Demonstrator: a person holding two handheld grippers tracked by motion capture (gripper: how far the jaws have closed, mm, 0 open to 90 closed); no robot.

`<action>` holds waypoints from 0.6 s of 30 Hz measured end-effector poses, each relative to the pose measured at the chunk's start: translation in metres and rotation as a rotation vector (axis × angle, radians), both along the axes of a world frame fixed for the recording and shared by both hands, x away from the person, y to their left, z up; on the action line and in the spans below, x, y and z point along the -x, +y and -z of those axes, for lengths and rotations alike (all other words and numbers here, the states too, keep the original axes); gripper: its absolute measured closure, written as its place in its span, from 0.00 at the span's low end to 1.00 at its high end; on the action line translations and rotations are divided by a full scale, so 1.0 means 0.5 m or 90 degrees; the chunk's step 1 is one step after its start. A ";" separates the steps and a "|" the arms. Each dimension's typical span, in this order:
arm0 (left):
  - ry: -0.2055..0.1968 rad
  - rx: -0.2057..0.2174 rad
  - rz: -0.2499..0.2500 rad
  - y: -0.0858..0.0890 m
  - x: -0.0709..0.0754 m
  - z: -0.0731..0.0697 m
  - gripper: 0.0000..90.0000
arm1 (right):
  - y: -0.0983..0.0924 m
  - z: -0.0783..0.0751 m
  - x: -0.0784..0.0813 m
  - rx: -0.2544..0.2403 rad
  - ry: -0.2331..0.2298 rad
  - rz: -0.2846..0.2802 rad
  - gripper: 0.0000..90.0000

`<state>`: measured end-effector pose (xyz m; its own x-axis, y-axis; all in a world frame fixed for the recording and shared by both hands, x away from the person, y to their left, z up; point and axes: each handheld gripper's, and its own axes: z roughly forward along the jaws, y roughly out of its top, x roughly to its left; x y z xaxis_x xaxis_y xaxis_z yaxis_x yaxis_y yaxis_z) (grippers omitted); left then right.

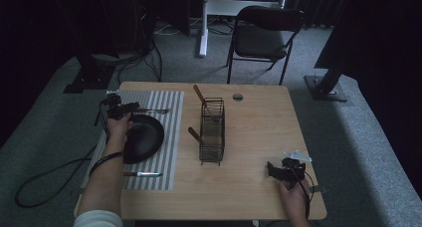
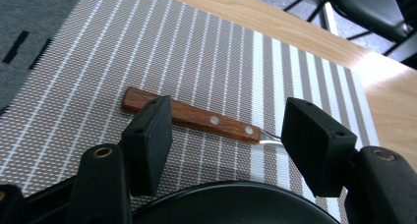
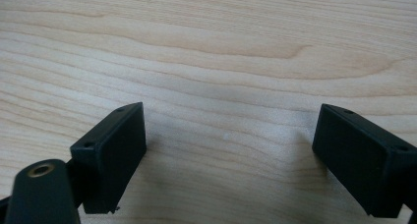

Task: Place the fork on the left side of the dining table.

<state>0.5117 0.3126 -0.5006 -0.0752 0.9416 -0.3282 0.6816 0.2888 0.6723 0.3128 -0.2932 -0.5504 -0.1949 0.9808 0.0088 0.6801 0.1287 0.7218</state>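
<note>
At the near edge: right gripper (image 1: 271,168) rests on the bare table (image 1: 259,132), jaws spread, nothing between them.
Near left: a knife (image 1: 143,174) lies on the striped mat (image 1: 169,132).
Mid left: black plate (image 1: 144,136) sits on the mat, under the left hand (image 1: 118,127).
Left gripper (image 2: 226,135): jaws released, straddling the fork (image 2: 196,118) without pressing it.
Fork: flat on the mat just beyond the plate; its tines are hidden, probably behind the jaw.
Centre: wire rack (image 1: 212,130) holds two wooden-handled utensils.
Step, as I judge it: lower squarely over the wooden handle, close mid-handle, keep clear of the plate rim.
</note>
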 end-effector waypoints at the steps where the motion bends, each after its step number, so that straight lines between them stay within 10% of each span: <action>1: 0.001 -0.007 0.004 -0.002 0.001 0.000 0.41 | 0.000 0.000 0.000 0.000 0.000 0.000 0.14; 18: -0.020 -0.055 0.045 -0.026 0.067 -0.008 0.41 | 0.000 0.000 0.000 -0.001 0.000 0.001 0.14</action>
